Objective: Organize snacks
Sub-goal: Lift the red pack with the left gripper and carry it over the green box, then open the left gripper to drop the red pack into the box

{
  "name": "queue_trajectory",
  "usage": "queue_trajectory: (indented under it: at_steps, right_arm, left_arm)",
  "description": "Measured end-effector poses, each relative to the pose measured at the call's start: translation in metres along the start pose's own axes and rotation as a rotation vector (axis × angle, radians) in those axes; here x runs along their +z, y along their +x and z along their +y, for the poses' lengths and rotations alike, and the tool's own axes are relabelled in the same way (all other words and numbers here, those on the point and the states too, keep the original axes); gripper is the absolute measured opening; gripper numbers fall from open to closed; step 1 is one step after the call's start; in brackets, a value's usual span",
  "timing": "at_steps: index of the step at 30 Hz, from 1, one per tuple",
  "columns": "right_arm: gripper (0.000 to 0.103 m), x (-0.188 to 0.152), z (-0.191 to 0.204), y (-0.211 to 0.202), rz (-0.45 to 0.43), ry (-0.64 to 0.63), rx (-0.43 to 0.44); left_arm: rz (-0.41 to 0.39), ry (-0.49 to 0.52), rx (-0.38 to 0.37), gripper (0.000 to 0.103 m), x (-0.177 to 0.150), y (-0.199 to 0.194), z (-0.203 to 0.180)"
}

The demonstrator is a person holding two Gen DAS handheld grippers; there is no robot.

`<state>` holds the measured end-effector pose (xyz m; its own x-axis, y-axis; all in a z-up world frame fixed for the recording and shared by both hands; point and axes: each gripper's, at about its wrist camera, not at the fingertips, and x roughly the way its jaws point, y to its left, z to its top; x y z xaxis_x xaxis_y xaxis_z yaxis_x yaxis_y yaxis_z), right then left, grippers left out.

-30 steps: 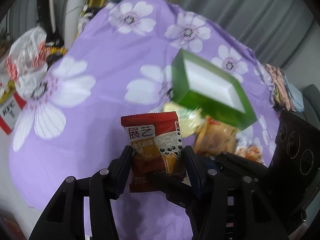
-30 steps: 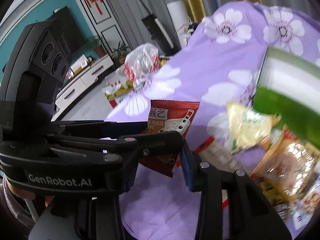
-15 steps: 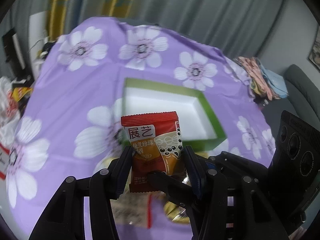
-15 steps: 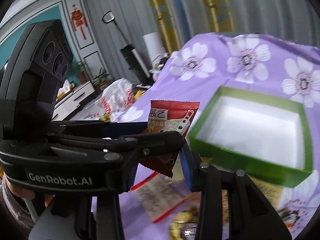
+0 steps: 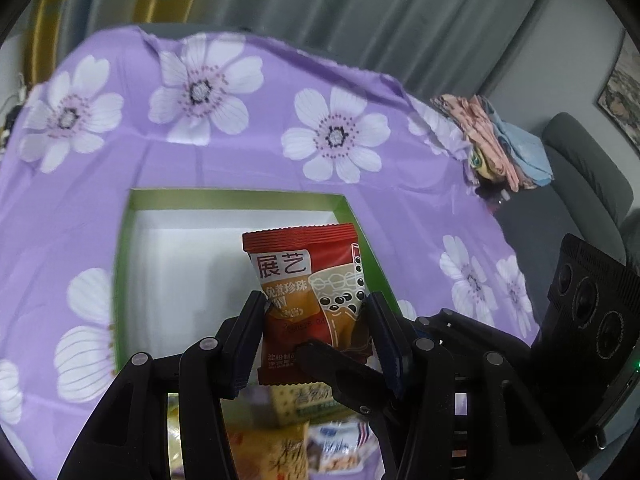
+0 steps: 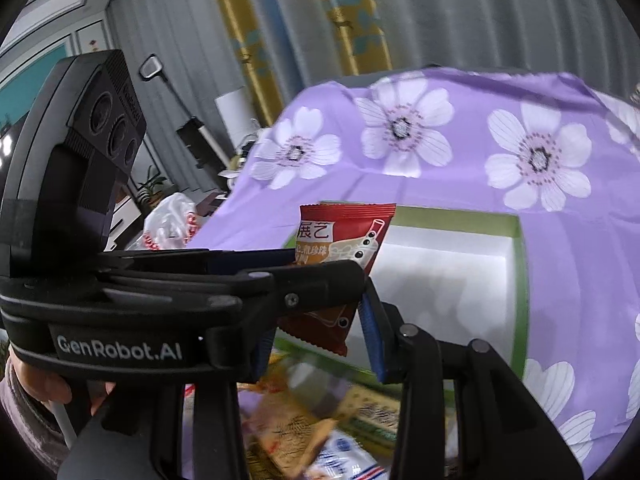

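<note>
A red snack packet (image 5: pixel 308 272) with a bubble-tea picture stands upright between the pads of my left gripper (image 5: pixel 316 320), which is shut on its sides. My right gripper (image 6: pixel 316 344) comes in from the right and is closed on the packet's lower corner (image 6: pixel 320 324); one of its fingers (image 5: pixel 340 368) crosses the packet's front. The packet hangs over the near edge of an open green box (image 5: pixel 236 196) with a white, empty inside. In the right wrist view the box's green wall (image 6: pixel 516 300) lies just behind the packet.
Several loose snack packets (image 5: pixel 272 452) lie on the purple flowered tablecloth (image 5: pixel 240 152) below the grippers, also in the right wrist view (image 6: pixel 296 428). Folded cloths (image 5: pixel 496 148) sit at the far right table edge. A white plastic bag (image 6: pixel 172 220) is off the table's left side.
Both grippers have carried the red packet together towards the green box, which now sits square and directly behind it. The grip on the packet is unchanged.
</note>
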<state>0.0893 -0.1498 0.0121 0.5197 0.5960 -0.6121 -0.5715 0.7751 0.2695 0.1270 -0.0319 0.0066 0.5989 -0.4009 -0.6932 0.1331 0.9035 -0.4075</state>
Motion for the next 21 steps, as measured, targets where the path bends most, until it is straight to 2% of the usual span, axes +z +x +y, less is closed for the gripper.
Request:
queue_trajectory:
  at_steps: [7, 16, 17, 19, 21]
  right_arm:
    - [0.039, -0.006, -0.035, 0.029, 0.088, 0.079, -0.009]
    - [0.042, -0.014, -0.053, 0.046, 0.151, 0.121, -0.014]
    - [0.044, -0.015, -0.053, 0.047, 0.154, 0.123, -0.017]
    - [0.054, -0.014, -0.053, 0.045, 0.148, 0.124, -0.026]
    - [0.066, -0.013, -0.051, 0.041, 0.132, 0.111, -0.046]
  left_arm:
    - [0.097, -0.054, -0.021, 0.052, 0.003, 0.053, 0.01]
    - [0.154, -0.098, -0.029, 0.052, -0.001, 0.08, 0.02]
    - [0.157, -0.11, -0.026, 0.052, -0.001, 0.082, 0.022]
    - [0.156, -0.129, -0.009, 0.052, -0.001, 0.083, 0.026]
    - [0.148, -0.137, 0.0, 0.056, -0.001, 0.082, 0.028]
